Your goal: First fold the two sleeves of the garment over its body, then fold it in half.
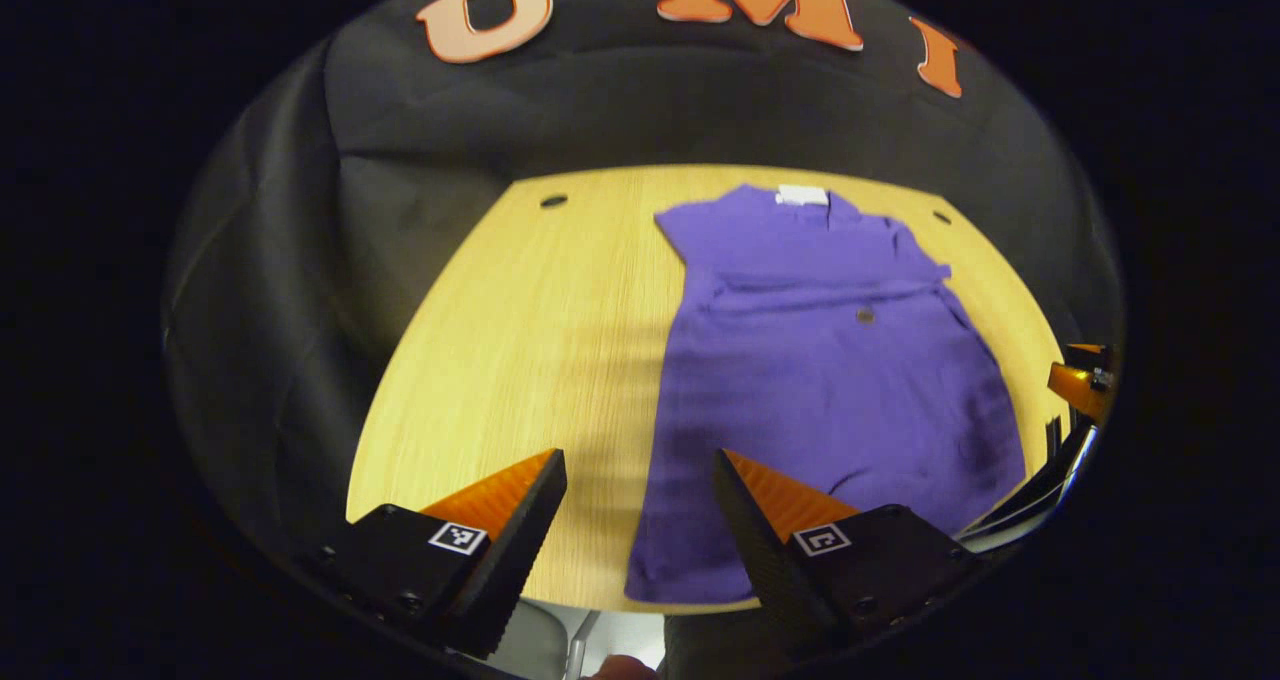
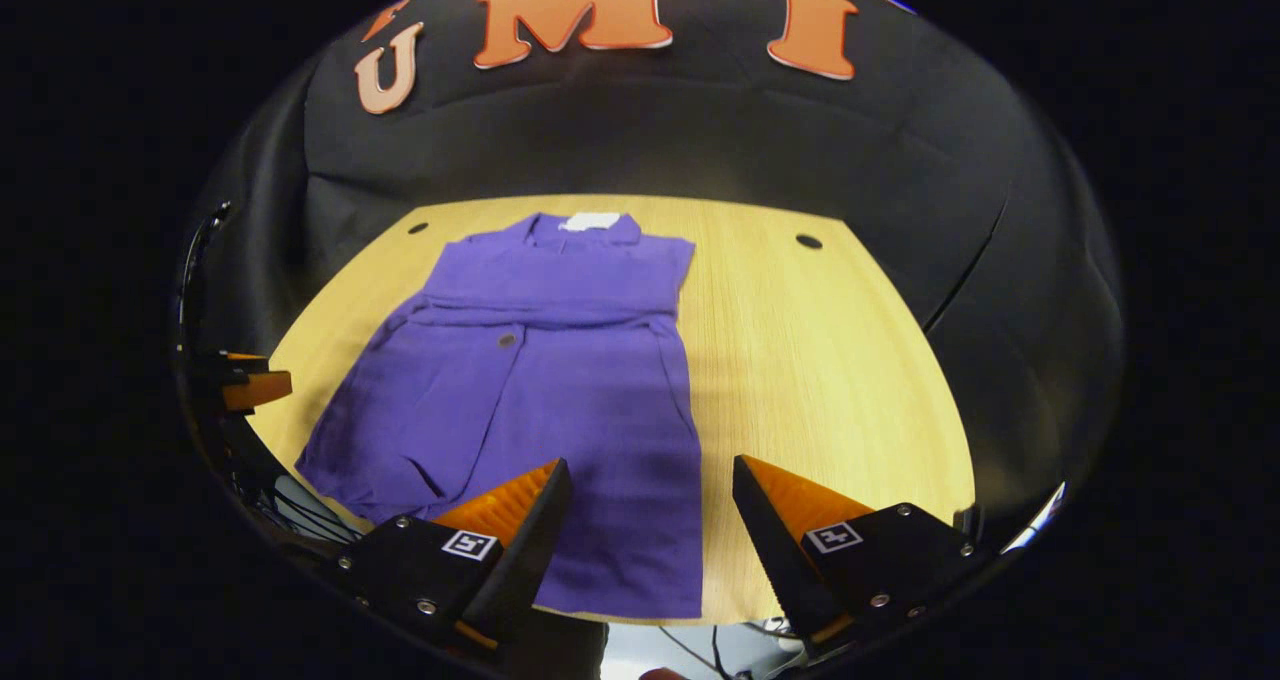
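Observation:
A purple short-sleeved garment [image 1: 830,380] lies flat on the wooden table [image 1: 520,360], collar and white label at the far end, both sleeves folded in across the chest. My left gripper [image 1: 640,500] hangs open above the hem's left corner, nothing between its fingers. In the right gripper view the same garment [image 2: 530,380] stretches toward me, and my right gripper [image 2: 650,510] is open above its lower right corner, straddling the hem edge. The right gripper [image 1: 1075,385] shows at the right edge of the left gripper view; the left gripper [image 2: 250,385] shows at the left edge of the right gripper view.
The table [image 2: 830,360] has small dark holes near its far corners [image 1: 553,201] [image 2: 808,242]. Black cloth walls rise behind and beside it. Bare wood lies left of the garment in the left gripper view and right of it in the right gripper view. Cables hang below the near edge [image 2: 300,520].

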Available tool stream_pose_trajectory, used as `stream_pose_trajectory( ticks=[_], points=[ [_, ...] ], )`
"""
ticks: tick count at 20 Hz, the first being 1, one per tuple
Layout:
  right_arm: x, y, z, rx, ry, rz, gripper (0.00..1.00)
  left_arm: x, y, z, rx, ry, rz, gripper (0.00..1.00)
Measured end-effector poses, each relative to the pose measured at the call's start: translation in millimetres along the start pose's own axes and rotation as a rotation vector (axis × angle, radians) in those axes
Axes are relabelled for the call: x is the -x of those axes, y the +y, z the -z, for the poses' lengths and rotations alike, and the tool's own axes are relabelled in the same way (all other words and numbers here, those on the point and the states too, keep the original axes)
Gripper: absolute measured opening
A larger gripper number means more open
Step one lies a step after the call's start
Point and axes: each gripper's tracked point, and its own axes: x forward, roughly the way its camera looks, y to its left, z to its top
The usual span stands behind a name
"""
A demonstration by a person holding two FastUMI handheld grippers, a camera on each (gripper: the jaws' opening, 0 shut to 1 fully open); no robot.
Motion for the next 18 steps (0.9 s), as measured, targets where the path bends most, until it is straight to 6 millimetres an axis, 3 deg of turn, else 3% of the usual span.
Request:
stream_pose_trajectory(
  ticks=[1, 4, 7, 10, 15, 18],
  points=[
    [-2.7, 2.5, 6.3, -0.016, 0.029, -0.009, 0.96, -0.8, 0.9, 8.5, 0.004, 0.038, 0.01, 0.95],
    [-5.2, 2.7, 32.3, -0.029, 0.116, -0.021, 0.96, 6.9, -4.3, 4.4, 0.049, 0.136, 0.047, 0.95],
    [-4.6, -2.4, 52.2, -0.012, 0.187, -0.013, 0.96, 6.3, -5.1, 25.2, 0.096, 0.234, 0.085, 0.95],
    [-6.6, -5.7, 67.2, -0.041, 0.254, -0.007, 0.96, 9.1, -7.1, 60.3, 0.115, 0.358, 0.118, 0.96],
    [-2.5, -6.3, 100.2, -0.083, 0.372, -0.034, 0.96, 9.1, -7.7, 64.1, 0.046, 0.43, 0.097, 0.96],
    [-0.6, -4.8, 111.5, -0.077, 0.395, -0.031, 0.96, 4.9, -12.9, 56.6, 0.029, 0.446, 0.106, 0.96]
  ],
)
